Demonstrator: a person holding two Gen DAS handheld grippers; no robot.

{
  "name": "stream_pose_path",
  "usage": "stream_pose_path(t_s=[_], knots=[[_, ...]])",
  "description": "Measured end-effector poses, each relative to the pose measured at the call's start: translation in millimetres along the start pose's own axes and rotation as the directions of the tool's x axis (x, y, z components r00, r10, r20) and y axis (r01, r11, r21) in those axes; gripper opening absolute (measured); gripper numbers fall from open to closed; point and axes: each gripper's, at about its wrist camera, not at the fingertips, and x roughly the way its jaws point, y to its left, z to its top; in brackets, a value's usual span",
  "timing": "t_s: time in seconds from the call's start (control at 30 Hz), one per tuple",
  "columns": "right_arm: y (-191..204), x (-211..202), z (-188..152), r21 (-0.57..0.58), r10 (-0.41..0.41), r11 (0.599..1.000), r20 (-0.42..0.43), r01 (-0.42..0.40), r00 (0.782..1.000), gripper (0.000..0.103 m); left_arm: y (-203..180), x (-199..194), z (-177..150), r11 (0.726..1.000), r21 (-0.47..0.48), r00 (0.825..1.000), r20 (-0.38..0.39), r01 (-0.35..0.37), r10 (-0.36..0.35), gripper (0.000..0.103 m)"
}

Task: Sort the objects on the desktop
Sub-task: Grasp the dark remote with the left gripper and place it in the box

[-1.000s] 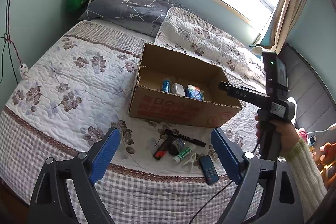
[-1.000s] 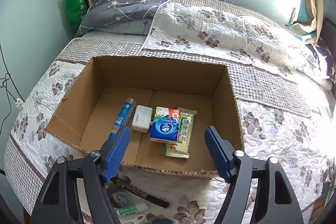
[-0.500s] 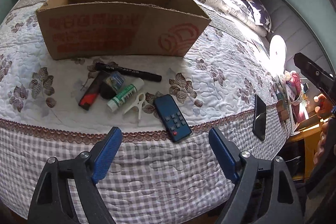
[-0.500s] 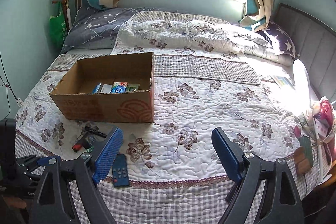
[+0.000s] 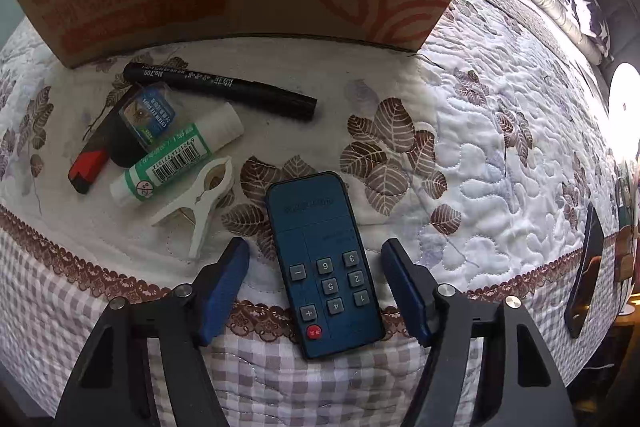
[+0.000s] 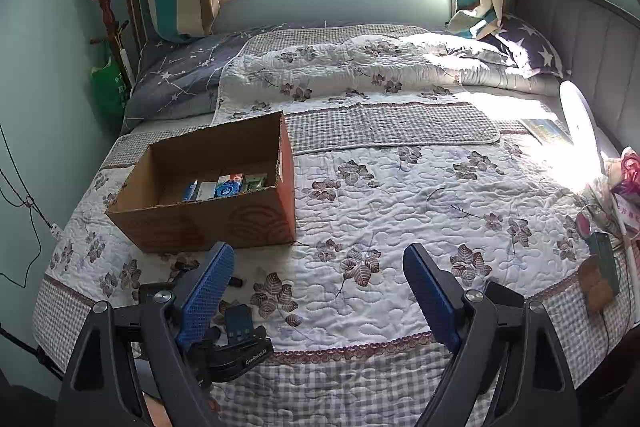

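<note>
Left wrist: left gripper spread wide astride the remote – ungripped; right gripper wide, empty

Left tool dropped low, now straddling blue remote.

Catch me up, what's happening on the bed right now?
A person with two handheld grippers is sorting small items into the cardboard box. The left gripper is open, straddling the blue remote near the bed edge without gripping it. The marker, glue stick and clothespin lie beside the box. The right gripper is open and empty above the quilt.
</note>
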Motion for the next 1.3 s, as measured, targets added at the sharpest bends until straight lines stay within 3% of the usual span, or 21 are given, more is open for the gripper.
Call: stream_pose_path(t_s=[0.07,0.13,0.2,0.47,0.6,0.73,0.83,0.93,1.03,1.17,1.3], knots=[[-2,-2,1,0.015,0.009,1.0,0.005,-0.009,1.0,0.087,3,-4,0,0.999,0.047,1.0,-0.005,0.02,-0.02,0.103],[-4,-5,1,0.029,0.02,0.999,0.02,-0.02,1.0,0.087,21,-9,-1,0.993,0.012,0.993,-0.029,0.113,-0.113,0.103],[-5,-8,1,0.033,0.021,0.999,0.031,-0.022,0.999,0.087,38,-22,-7,0.987,-0.002,0.987,-0.02,0.161,-0.161,0.103],[8,-1,-4,-0.018,0.004,1.0,0.004,-0.004,1.0,0.087,93,-133,-21,0.979,0.116,0.97,0.16,0.167,-0.184,0.103],[25,4,-7,-0.063,0.014,0.998,-0.011,-0.014,1.0,0.087,105,-180,10,0.98,0.15,0.945,0.278,0.134,-0.172,0.103],[39,14,-12,-0.097,0.026,0.995,-0.043,-0.03,0.999,0.087,118,-220,64,0.985,0.139,0.898,0.412,0.102,-0.151,0.103],[46,21,-16,-0.107,0.024,0.994,-0.062,-0.03,0.998,0.087,122,-233,116,0.989,0.143,0.867,0.489,0.03,-0.097,0.103],[52,26,-17,-0.118,0.023,0.992,-0.076,-0.032,0.997,0.087,127,-213,168,0.991,0.13,0.881,0.472,-0.026,-0.039,0.103],[57,29,-18,-0.134,0.019,0.991,-0.086,-0.03,0.996,0.087,132,-163,206,0.986,0.125,0.915,0.399,-0.114,0.055,0.103],[60,34,-20,-0.15,0.008,0.988,-0.101,-0.023,0.995,0.087,139,-79,226,0.974,0.128,0.963,0.219,-0.186,0.155,0.103],[60,35,-20,-0.149,0.02,0.988,-0.114,-0.037,0.993,0.087,143,-24,226,0.964,0.149,0.973,0.105,-0.221,0.207,0.103]])
